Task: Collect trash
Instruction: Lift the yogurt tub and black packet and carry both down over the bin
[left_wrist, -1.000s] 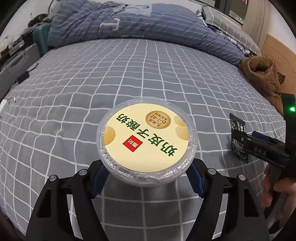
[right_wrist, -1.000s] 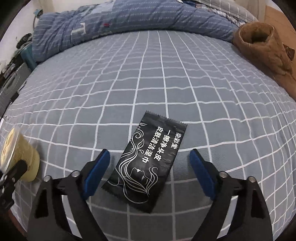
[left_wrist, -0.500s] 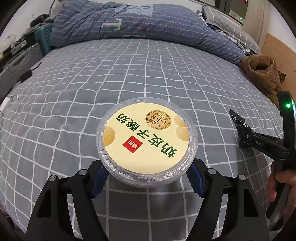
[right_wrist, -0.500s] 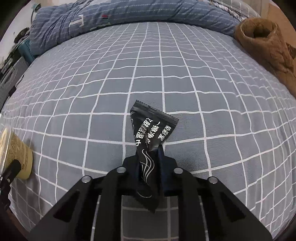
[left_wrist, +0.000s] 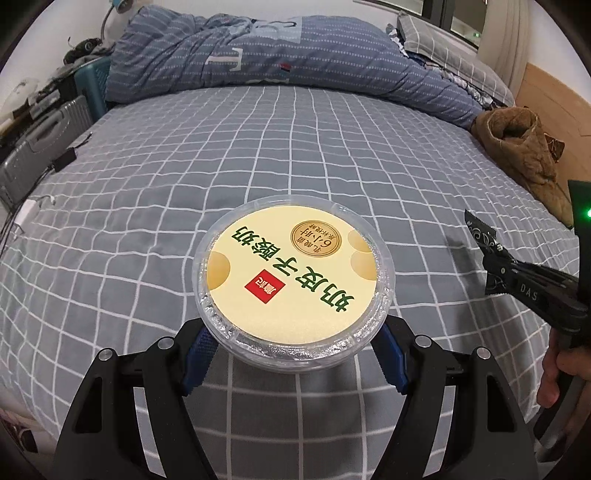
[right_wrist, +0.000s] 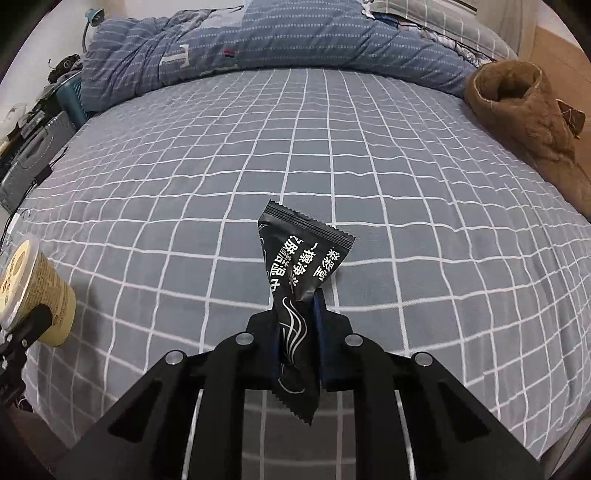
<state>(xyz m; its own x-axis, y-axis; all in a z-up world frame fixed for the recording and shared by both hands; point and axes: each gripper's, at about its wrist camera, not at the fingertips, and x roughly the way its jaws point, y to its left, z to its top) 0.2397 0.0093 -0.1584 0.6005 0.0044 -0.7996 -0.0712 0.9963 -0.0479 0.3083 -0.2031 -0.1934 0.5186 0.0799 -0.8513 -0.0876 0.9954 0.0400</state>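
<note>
A round plastic cup (left_wrist: 293, 282) with a clear domed lid and a pale yellow label printed in green Chinese characters, a red square logo and a gold seal is gripped between the blue pads of the left gripper (left_wrist: 293, 350), whose jaws are spread wide around its sides. The cup is held upright above a grey bedsheet (left_wrist: 258, 155) crossed by white grid lines, its lid facing up; seen from the right wrist camera it tapers towards its base. A flat black sachet (right_wrist: 301, 288) with white Chinese lettering, white swirling line art and serrated ends is pinched near its lower end by the right gripper (right_wrist: 297, 332), whose jaws are pressed together on it. The sachet is lifted clear of the sheet, its long axis running forward along the fingers and its wider upper end fanning away from the camera. A rumpled blue quilt (left_wrist: 280, 62) lies across the far end of the bed, and a brown fleecy garment (right_wrist: 524, 122) is bunched at the right edge.
</note>
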